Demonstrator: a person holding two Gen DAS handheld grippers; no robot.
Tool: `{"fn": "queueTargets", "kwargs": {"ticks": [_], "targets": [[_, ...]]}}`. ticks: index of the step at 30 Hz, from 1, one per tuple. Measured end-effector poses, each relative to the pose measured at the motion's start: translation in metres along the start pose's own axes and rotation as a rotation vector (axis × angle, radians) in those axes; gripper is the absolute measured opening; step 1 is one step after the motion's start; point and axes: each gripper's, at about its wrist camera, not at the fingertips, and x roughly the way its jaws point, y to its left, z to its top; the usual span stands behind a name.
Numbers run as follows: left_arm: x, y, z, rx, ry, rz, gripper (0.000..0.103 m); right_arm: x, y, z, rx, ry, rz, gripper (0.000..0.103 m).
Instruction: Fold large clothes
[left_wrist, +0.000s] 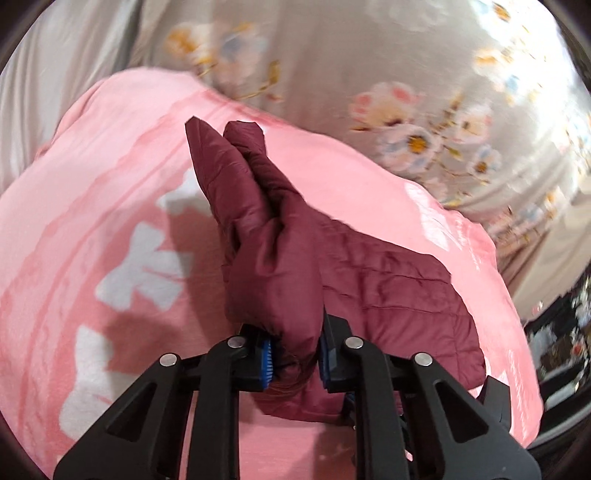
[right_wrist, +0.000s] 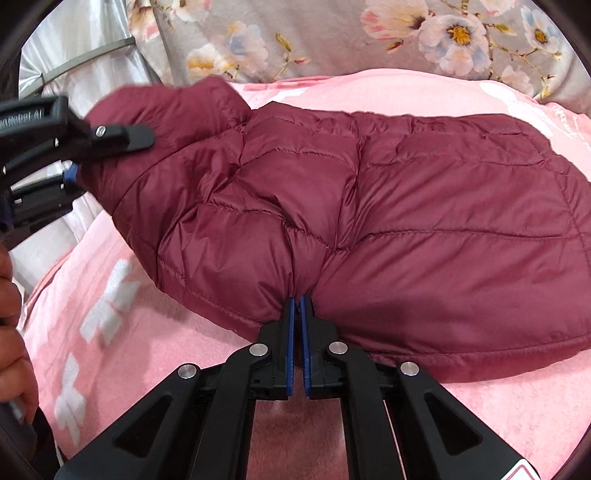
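Observation:
A maroon quilted puffer jacket (right_wrist: 424, 221) lies on a pink blanket (right_wrist: 147, 332). My right gripper (right_wrist: 297, 301) is shut on the jacket's near edge, its blue pads pinching the fabric. My left gripper (left_wrist: 295, 354) is shut on a bunched maroon sleeve (left_wrist: 258, 221) that sticks up and away from it over the pink blanket (left_wrist: 92, 203). In the right wrist view the left gripper (right_wrist: 74, 155) holds the jacket's left end, lifted above the blanket.
A grey floral bedsheet (left_wrist: 406, 92) lies beyond the blanket, also in the right wrist view (right_wrist: 332, 37). White shiny fabric (right_wrist: 85, 66) is at the far left. The person's hand (right_wrist: 14, 332) is at the left edge. Dark clutter (left_wrist: 561, 332) sits beyond the bed's right edge.

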Motion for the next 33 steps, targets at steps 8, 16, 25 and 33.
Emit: {"fn": "queueTargets", "kwargs": {"ticks": [8,16,25,33], "targets": [[-0.015,-0.025,0.004,0.062,-0.038,-0.032,0.016,-0.016,-0.023,0.001,0.040,-0.009,-0.056,0.002],[-0.022,-0.080,0.013,0.154,-0.059,-0.123,0.016,-0.002,-0.033,0.000,0.095,0.005,-0.017,0.002],[0.006,-0.172,-0.001,0.302,0.018,-0.197,0.016,-0.052,-0.060,-0.008,0.188,-0.043,0.014,0.002],[0.068,-0.219,-0.036,0.352,0.169,-0.215,0.016,-0.103,-0.113,-0.036,0.264,-0.079,-0.137,0.007]]}}
